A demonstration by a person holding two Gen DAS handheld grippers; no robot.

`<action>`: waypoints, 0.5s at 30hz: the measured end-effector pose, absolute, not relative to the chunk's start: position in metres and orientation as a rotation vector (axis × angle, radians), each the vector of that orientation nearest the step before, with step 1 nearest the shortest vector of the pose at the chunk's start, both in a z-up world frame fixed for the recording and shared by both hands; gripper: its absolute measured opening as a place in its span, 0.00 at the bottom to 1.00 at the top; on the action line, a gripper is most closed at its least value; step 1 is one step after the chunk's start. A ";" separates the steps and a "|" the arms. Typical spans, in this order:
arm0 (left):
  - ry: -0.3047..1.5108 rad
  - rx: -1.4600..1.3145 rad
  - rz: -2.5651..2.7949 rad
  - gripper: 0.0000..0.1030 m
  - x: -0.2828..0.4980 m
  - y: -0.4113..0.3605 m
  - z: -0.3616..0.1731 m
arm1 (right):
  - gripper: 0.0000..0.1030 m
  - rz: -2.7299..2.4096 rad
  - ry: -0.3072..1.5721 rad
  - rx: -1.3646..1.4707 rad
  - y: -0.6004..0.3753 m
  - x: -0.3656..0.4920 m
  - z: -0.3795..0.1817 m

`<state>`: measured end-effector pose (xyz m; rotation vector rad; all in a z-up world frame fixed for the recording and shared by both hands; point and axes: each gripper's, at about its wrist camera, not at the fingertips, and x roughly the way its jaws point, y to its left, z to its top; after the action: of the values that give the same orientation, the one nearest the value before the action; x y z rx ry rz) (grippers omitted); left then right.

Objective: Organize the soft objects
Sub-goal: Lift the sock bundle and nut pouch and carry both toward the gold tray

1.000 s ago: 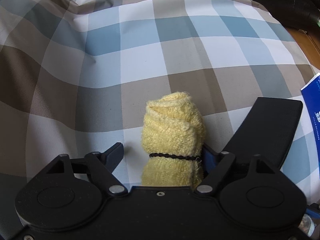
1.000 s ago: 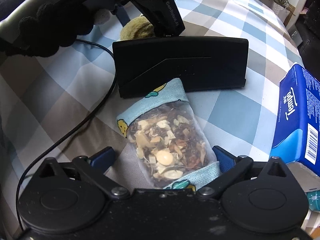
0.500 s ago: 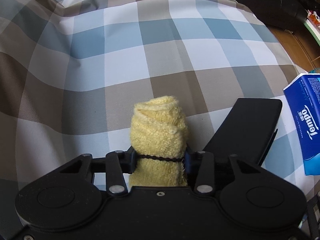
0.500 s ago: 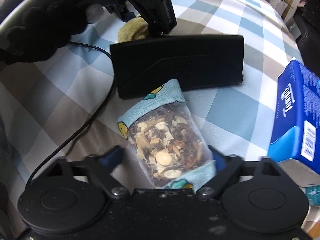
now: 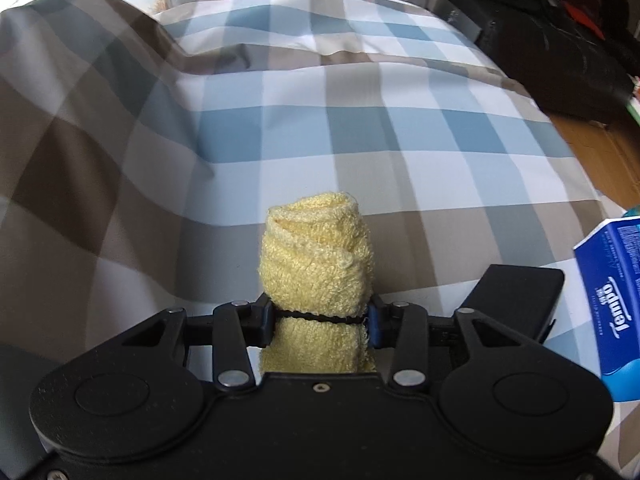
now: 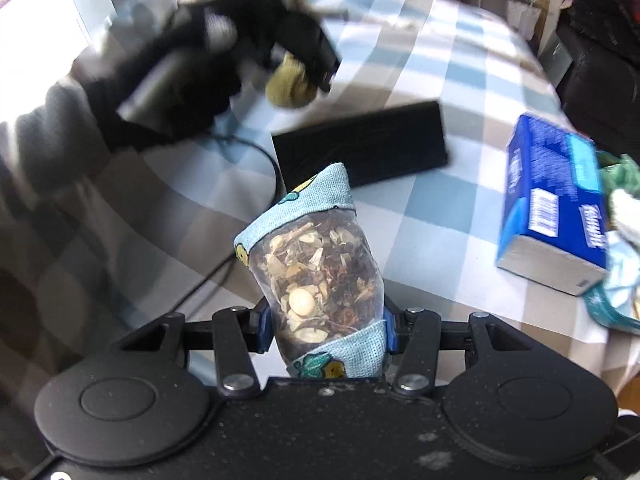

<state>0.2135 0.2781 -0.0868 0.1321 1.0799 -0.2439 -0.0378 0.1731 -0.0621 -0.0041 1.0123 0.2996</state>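
Pick-up step: left tool [image 5: 320, 316] clamps the yellow towel roll [image 5: 316, 272]; right tool [image 6: 325, 330], jaws closing, pinches the herb sachet [image 6: 316, 276], both clear of the bed [image 5: 360, 140]. Next: carry each to its place.

The bed had a blue, brown and white checked cover [image 5: 360, 128]. A flat black board [image 6: 360, 148] lay on it, with a blue tissue pack [image 6: 556, 204] off to its right. A black cable [image 6: 240, 256] snaked across the cover on the left, and a potted plant [image 6: 520, 4] stood at the far end.
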 end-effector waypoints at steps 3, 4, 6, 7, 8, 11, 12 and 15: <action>1.113 0.112 -0.221 0.40 0.205 0.276 -0.083 | 0.47 0.286 0.950 0.027 0.158 -0.058 -0.040; 1.115 0.113 -0.208 0.40 0.201 0.275 -0.079 | 0.47 0.280 0.931 0.039 0.152 -0.063 -0.032; 1.108 0.115 -0.194 0.41 0.194 0.272 -0.068 | 0.47 0.266 0.890 0.067 0.138 -0.075 -0.020; 1.105 0.115 -0.187 0.41 0.190 0.271 -0.061 | 0.47 0.258 0.869 0.081 0.131 -0.080 -0.014; 1.099 0.112 -0.183 0.40 0.187 0.270 -0.054 | 0.47 0.247 0.850 0.095 0.125 -0.084 -0.009; 1.073 0.100 -0.174 0.41 0.174 0.266 -0.028 | 0.47 0.209 0.799 0.136 0.102 -0.093 0.000; 1.067 0.101 -0.167 0.41 0.169 0.263 -0.019 | 0.47 0.192 0.787 0.147 0.094 -0.095 0.002; 1.044 0.096 -0.181 0.41 0.154 0.251 0.003 | 0.47 0.134 0.760 0.180 0.070 -0.097 0.008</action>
<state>0.1544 0.2513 0.0025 0.0965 1.0441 -0.1815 -0.0974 0.0699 0.0075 0.1803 0.7600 0.1342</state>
